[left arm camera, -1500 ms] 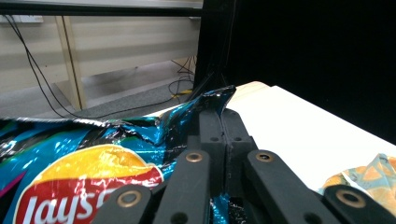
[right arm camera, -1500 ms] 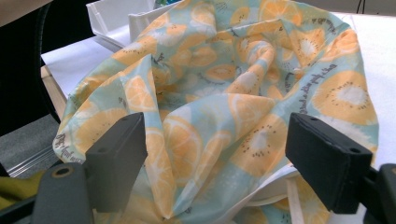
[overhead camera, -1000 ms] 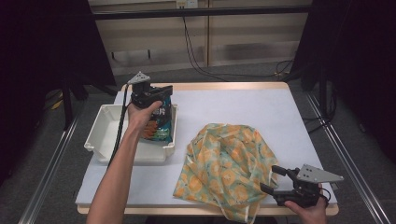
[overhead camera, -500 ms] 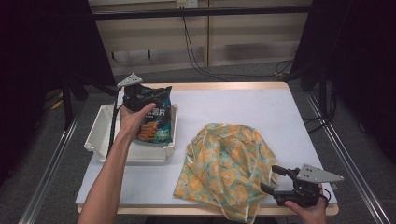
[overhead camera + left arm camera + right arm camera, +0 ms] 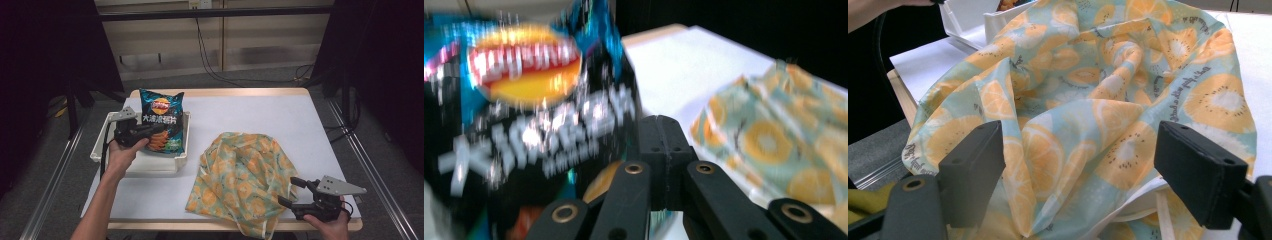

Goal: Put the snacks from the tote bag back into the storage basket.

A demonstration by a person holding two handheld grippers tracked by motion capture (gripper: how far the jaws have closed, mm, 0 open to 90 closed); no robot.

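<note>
A blue and black bag of crisps [image 5: 161, 117] stands upright in a white tray [image 5: 150, 162] at the table's left. My left gripper [image 5: 156, 131] is low at the bag's left side, and its jaws have just been closing. They now meet, shut, in the left gripper view [image 5: 663, 135], with nothing seen between them and the blurred bag [image 5: 524, 100] close behind. A cloth bag with an orange-slice print [image 5: 240, 175] lies crumpled at the front right. My right gripper [image 5: 289, 191] rests by its near right corner. It is open, with the cloth [image 5: 1098, 90] beyond its spread jaws [image 5: 1080, 165].
The white tabletop [image 5: 260, 115] has a wooden rim. The cloth bag's white strap [image 5: 260, 227] hangs over the front edge. Metal rails [image 5: 370, 165] run along both sides of the table. Cables [image 5: 215, 65] lie on the floor behind it.
My left gripper has come off the top of the crisp bag and moved down and to the left, beside the bag's lower part. The bag now shows in full. The right gripper has not moved.
</note>
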